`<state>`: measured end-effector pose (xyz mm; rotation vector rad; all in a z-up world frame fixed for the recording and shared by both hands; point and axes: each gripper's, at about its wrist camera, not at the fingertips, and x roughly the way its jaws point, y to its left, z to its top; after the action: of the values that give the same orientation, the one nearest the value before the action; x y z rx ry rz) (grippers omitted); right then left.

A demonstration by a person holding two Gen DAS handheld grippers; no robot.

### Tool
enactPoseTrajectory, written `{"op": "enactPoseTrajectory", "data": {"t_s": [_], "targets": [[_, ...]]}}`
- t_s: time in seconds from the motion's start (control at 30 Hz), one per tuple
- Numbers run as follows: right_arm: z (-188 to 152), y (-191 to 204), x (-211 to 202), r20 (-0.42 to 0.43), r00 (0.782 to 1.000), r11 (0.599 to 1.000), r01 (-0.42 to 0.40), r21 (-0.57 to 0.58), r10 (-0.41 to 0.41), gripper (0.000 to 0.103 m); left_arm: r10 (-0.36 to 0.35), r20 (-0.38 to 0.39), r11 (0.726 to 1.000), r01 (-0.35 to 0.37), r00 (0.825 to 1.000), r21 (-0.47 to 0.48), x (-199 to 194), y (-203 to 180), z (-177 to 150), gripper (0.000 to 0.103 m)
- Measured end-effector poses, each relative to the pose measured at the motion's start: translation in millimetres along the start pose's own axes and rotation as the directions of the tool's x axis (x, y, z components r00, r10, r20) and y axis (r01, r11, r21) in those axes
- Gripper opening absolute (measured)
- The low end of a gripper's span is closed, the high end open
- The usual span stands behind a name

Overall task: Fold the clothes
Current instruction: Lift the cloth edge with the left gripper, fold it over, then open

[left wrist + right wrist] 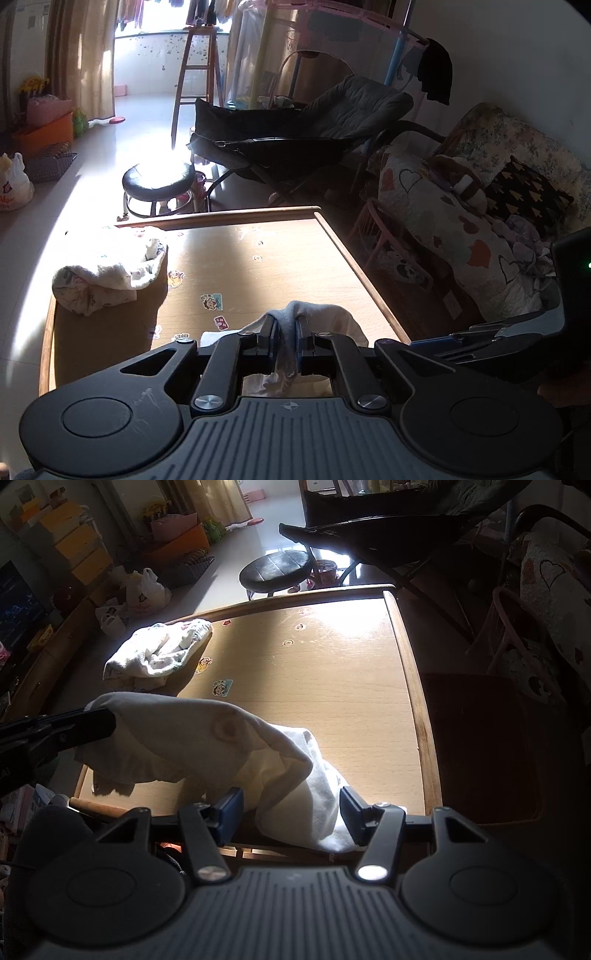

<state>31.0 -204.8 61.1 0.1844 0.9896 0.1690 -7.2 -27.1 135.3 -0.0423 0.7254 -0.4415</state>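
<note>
- White cloth, a pale garment, hangs between the two grippers above the near end of the wooden tabletop.
- Left gripper has its jaws narrowed to a pinch on a fold of that garment; the fabric bunches up over the fingertips and trails down behind them.
- Seen from the right wrist, the left gripper holds the garment's upper left corner raised off the tabletop, and the cloth slopes down from there toward the right gripper.
- Right gripper stands about half open; the lower end of the garment lies in the gap between its blue pads, and no pad visibly presses on it.
- Ahead of the left gripper and off to its left, a second, patterned garment lies crumpled at the tabletop's far left edge, well apart from the held one.
- Cartoon stickers dot the wood between the two garments.
- Beyond the tabletop's far edge stands a round black stool, with a dark reclining chair behind it.
</note>
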Motion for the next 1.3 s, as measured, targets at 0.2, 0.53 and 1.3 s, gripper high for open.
{"op": "enactPoseTrajectory", "data": {"t_s": [0.2, 0.53, 1.3], "targets": [[2.9, 5.3, -3.4, 0.008, 1.0, 1.0, -0.004, -0.027, 0.004, 0.057, -0.015, 0.029, 1.0, 0.014, 0.999, 0.011, -30.5, -6.3, 16.6, 0.009], [-4.3, 26.2, -15.2, 0.022, 0.999, 0.984, -0.022, -0.174, 0.026, 0.057, -0.002, 0.063, 1.0, 0.0, 0.998, 0.023, -52.8, -8.7, 34.5, 0.009], [-1.7, 23.4, 4.4, -0.005, 0.998, 0.991, -0.055, -0.124, 0.055, 0.058, 0.055, -0.088, 0.991, -0.065, 0.995, -0.115, -8.2, 53.4, -10.1, 0.019]]}}
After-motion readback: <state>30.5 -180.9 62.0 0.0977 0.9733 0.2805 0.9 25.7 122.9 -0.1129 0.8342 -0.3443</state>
